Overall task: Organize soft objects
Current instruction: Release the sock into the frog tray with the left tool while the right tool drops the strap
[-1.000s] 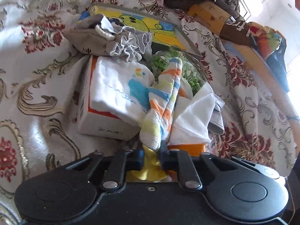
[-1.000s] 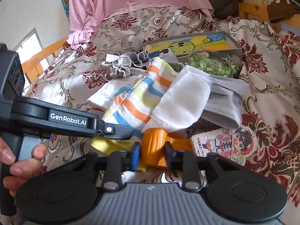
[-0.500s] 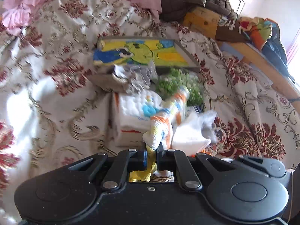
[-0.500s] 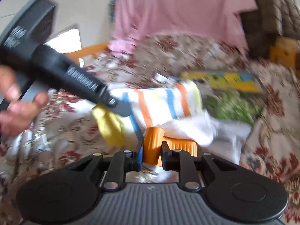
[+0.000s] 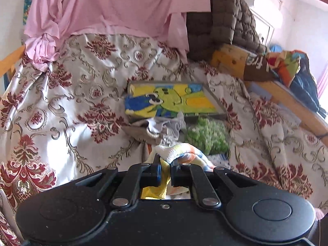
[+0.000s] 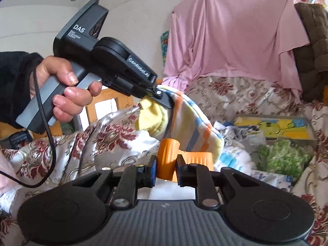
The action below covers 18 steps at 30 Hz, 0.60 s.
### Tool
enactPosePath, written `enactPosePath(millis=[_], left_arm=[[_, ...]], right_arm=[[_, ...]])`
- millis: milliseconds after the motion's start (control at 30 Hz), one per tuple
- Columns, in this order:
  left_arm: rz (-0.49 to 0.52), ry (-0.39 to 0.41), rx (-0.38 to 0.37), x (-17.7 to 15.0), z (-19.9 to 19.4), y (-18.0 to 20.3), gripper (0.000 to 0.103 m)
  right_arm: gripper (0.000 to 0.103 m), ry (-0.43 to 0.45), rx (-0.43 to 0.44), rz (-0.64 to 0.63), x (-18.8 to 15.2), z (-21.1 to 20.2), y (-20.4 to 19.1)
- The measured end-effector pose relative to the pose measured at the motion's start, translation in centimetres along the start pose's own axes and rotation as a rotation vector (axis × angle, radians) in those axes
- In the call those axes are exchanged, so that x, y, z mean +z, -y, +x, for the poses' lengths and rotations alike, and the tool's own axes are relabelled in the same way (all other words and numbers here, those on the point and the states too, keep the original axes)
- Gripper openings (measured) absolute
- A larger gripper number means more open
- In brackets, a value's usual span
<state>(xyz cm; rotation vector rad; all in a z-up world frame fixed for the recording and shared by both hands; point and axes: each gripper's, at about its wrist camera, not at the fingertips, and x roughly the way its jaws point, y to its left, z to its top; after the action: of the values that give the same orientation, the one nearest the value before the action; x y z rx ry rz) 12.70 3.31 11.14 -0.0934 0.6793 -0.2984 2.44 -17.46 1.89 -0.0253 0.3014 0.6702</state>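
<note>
Striped sock (image 6: 190, 121) now lifted, slanting down-right from left claw (image 6: 162, 100).

pink sheet (image 5: 114, 6) hangs behind floral bedspread (image 5: 61, 94).

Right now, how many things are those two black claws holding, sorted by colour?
Striped, with a yellow end: 1, the towel in the left gripper
Orange: 1, a ribbed piece in the right gripper
Total: 2
</note>
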Motion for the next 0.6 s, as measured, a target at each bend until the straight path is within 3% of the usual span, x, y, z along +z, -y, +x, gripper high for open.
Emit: enactPosePath(millis=[333,600], left_arm=[[-0.031,0.092,-0.015,3.2,0.7,1.3,0.008],[-0.115,0.214,0.0,9.6,5.7,2.5,0.008]], right_arm=[[0.021,0.074,-0.102,-0.01,2.4,-0.3,3.3],[0.021,0.152,-0.212,0.003,6.8,3.8,11.3]])
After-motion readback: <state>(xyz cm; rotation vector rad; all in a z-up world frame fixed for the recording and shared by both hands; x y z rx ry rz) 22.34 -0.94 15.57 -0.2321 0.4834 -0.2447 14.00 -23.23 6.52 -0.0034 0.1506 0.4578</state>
